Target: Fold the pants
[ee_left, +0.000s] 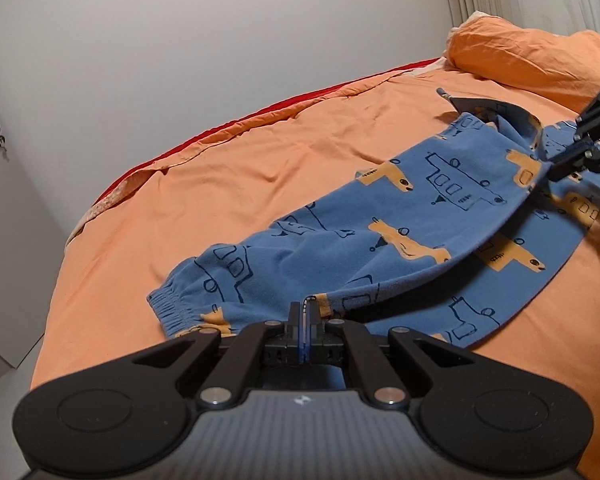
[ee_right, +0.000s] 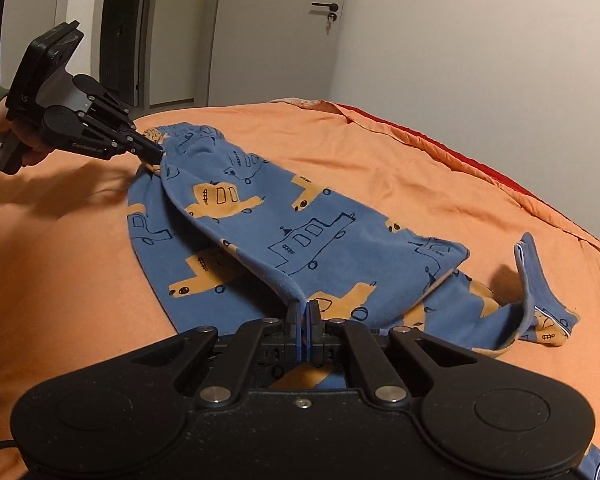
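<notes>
Two edges of the blue pants (ee_left: 400, 216) are held up at once, one by each hand-held gripper. The left hand-held gripper (ee_left: 305, 312) is closed tight on the long side edge near the waistband end, and the right hand-held gripper (ee_right: 304, 314) is closed tight on the same edge near the leg ends. That edge is lifted off the bed so that one leg can be carried over and laid on the other leg, which is likely the first fold. The lower layer is left flat on the bed, so it stays smooth while the top layer is moved. One leg end (ee_right: 536, 280) is still bunched up and stands a little, so it may need to be pulled straight.

The pants are spread on an orange bed sheet (ee_left: 220, 200) with soft wrinkles. A red layer (ee_left: 260, 114) is seen under the sheet at the far edge. An orange pillow (ee_left: 532, 52) is seen at the head of the bed. White walls are seen all around, and a white door with a black handle (ee_right: 324, 5) is shut.
</notes>
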A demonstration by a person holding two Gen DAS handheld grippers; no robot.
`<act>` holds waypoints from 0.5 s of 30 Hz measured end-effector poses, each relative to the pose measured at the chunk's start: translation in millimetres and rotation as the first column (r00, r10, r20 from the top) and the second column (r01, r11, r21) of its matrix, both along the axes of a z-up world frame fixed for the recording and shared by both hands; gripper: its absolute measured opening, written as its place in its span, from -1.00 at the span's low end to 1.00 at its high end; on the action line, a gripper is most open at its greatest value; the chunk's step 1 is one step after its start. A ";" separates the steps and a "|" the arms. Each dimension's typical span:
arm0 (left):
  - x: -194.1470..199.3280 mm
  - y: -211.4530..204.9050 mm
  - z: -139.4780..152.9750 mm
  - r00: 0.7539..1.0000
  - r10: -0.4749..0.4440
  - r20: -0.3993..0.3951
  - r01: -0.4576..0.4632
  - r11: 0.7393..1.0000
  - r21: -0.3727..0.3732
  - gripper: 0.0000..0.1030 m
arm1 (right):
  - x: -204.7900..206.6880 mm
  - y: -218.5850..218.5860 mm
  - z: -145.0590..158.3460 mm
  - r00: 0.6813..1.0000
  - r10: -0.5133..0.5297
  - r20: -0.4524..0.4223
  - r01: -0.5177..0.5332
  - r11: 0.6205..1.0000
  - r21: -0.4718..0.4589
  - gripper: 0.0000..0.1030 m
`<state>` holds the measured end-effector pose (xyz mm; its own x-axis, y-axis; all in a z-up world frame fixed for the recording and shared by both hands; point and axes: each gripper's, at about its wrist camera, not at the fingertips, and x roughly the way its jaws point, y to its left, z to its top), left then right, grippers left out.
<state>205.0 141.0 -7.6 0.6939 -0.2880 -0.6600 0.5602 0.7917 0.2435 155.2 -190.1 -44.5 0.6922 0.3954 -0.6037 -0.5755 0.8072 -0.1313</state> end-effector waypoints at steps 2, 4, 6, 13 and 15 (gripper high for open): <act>-0.6 -0.4 2.2 1.000 -0.015 0.003 0.015 1.000 0.002 -1.00 | -5.1 -0.6 2.6 1.000 0.017 0.022 -0.017 1.000 -0.012 -0.99; -2.2 1.2 4.8 0.999 -0.041 0.002 0.041 0.999 0.018 -1.00 | -11.0 -0.4 6.1 0.998 0.055 0.043 -0.054 0.998 -0.037 -0.99; -3.9 3.2 7.0 0.998 -0.068 -0.003 0.069 0.997 0.039 -1.00 | -18.3 0.8 8.6 0.992 0.108 0.072 -0.101 0.991 -0.087 -0.99; -9.2 2.6 -3.5 0.994 -0.106 -0.033 0.109 0.989 0.097 -1.00 | -38.5 13.1 -0.4 0.980 0.192 0.058 -0.180 0.968 -0.174 -0.99; -6.1 -0.2 -8.5 0.994 -0.086 -0.062 0.091 0.992 0.092 -0.99 | -36.3 15.8 -9.2 0.983 0.175 0.047 -0.164 0.971 -0.175 -0.99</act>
